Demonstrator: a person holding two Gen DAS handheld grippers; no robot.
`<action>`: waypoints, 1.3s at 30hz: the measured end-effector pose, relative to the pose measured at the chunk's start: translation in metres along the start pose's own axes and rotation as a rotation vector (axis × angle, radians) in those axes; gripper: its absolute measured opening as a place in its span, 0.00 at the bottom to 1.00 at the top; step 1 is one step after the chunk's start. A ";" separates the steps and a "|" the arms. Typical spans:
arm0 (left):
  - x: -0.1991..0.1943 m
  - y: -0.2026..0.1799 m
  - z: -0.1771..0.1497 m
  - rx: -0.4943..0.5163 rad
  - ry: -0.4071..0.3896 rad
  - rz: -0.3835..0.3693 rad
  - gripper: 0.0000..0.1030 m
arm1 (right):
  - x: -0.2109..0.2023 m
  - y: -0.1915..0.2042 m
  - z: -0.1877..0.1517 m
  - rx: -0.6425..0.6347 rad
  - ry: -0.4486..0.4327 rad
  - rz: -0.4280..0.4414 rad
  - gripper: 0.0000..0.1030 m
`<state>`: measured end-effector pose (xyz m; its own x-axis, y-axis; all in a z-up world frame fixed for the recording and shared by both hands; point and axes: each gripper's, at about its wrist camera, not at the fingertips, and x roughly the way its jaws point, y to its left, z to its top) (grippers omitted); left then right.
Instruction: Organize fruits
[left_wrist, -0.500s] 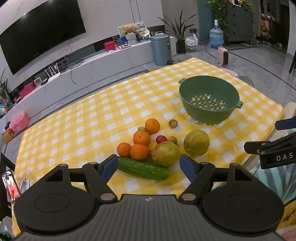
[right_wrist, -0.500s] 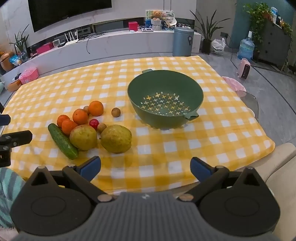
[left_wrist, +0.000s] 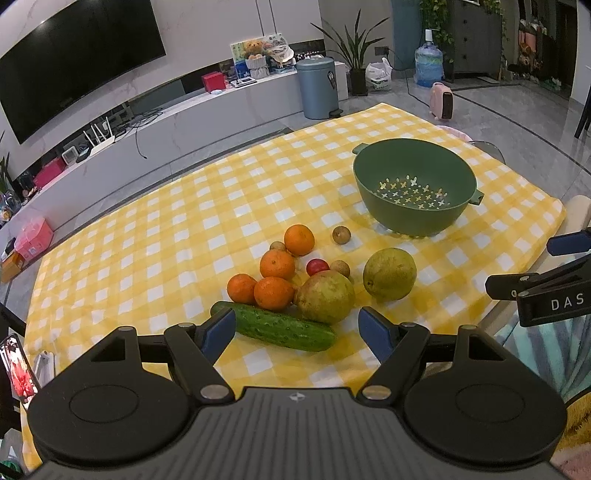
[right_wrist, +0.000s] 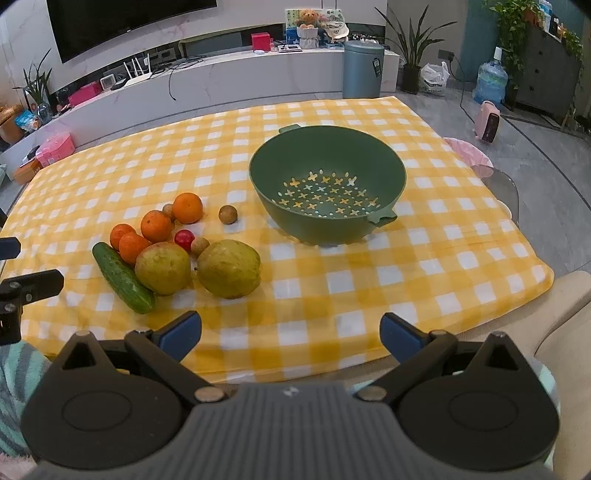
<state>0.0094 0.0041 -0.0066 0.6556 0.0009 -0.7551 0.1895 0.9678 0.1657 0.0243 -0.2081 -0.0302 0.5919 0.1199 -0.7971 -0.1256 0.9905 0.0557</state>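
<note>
Left wrist view: the fruit pile (left_wrist: 295, 280) is seen on the counter (left_wrist: 166, 236) just ahead of the released, empty left claw (left_wrist: 297, 330), the cucumber (left_wrist: 275, 326) lying crosswise between its fingertips. The right claw (right_wrist: 290, 334), likewise spread and empty, is judged farther, with the pile to its left and the green colander (right_wrist: 327, 184) ahead.

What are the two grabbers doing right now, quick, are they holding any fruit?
Left gripper: open, holding nothing; the cucumber lies on the cloth beyond it.
Right gripper: open wide, holding nothing.

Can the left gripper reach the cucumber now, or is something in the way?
Probably yes. The left gripper is open and empty, and the cucumber lies just ahead between its fingers, with nothing in front of it.
</note>
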 end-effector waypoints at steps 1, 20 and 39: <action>0.000 0.000 0.000 -0.001 0.001 0.000 0.86 | 0.000 0.000 0.000 -0.001 -0.004 0.000 0.96; 0.006 0.004 -0.001 0.005 0.010 -0.003 0.86 | 0.004 0.002 0.005 -0.003 -0.004 -0.015 0.96; 0.014 0.007 0.001 0.010 0.043 -0.019 0.86 | 0.008 0.002 0.009 0.016 -0.001 0.007 0.96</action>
<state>0.0208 0.0110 -0.0149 0.6202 -0.0067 -0.7845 0.2089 0.9653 0.1570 0.0358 -0.2049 -0.0315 0.5921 0.1264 -0.7959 -0.1170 0.9906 0.0703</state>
